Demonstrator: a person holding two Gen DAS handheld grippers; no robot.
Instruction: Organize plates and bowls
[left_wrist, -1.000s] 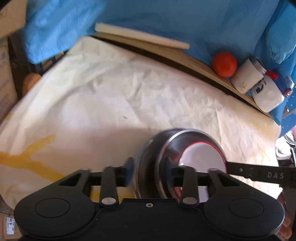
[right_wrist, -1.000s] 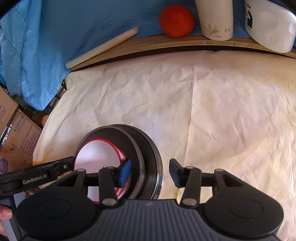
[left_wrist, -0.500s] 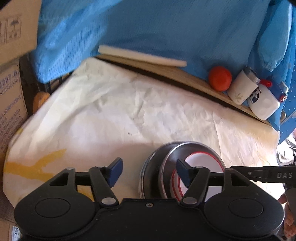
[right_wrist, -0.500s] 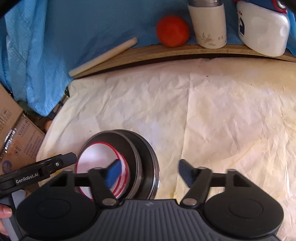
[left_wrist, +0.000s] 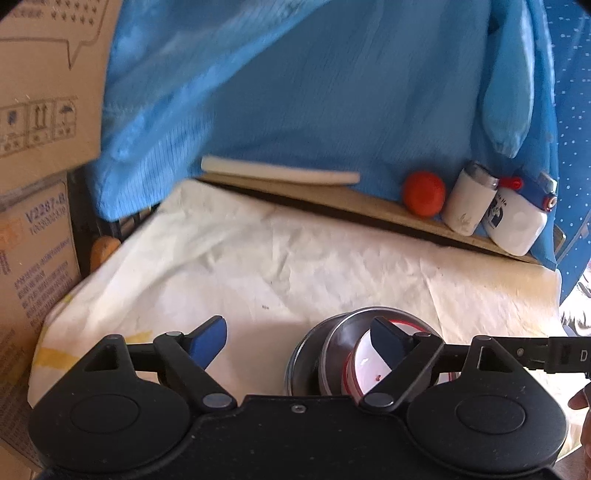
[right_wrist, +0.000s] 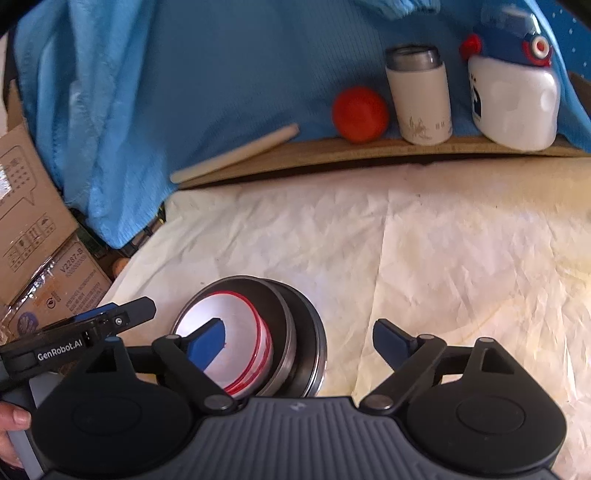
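Observation:
A nested stack rests on the paper-covered table: a dark metal dish (left_wrist: 299, 354) (right_wrist: 314, 343), a steel bowl (left_wrist: 340, 339) (right_wrist: 284, 332) inside it, and a white red-rimmed bowl (left_wrist: 364, 367) (right_wrist: 236, 314) innermost. My left gripper (left_wrist: 299, 338) hovers just above and behind the stack's left side. Its jaws are opening and its pads touch nothing. My right gripper (right_wrist: 299, 339) hovers over the stack's right side, jaws opening too, with nothing pressed between them. Each gripper shows at the edge of the other's view.
Crumpled white paper (right_wrist: 443, 258) covers the table. On a wooden ledge at the back lie a white rod (right_wrist: 236, 153), an orange ball (right_wrist: 360, 114), a white flask (right_wrist: 419, 96) and a white-and-blue bottle (right_wrist: 513, 96). Blue cloth hangs behind. Cardboard boxes (left_wrist: 33, 240) stand at the left.
Both grippers have let go of the stack's rims, spread their jaws wide and drawn back and upward. The stack stays where it was on the paper.

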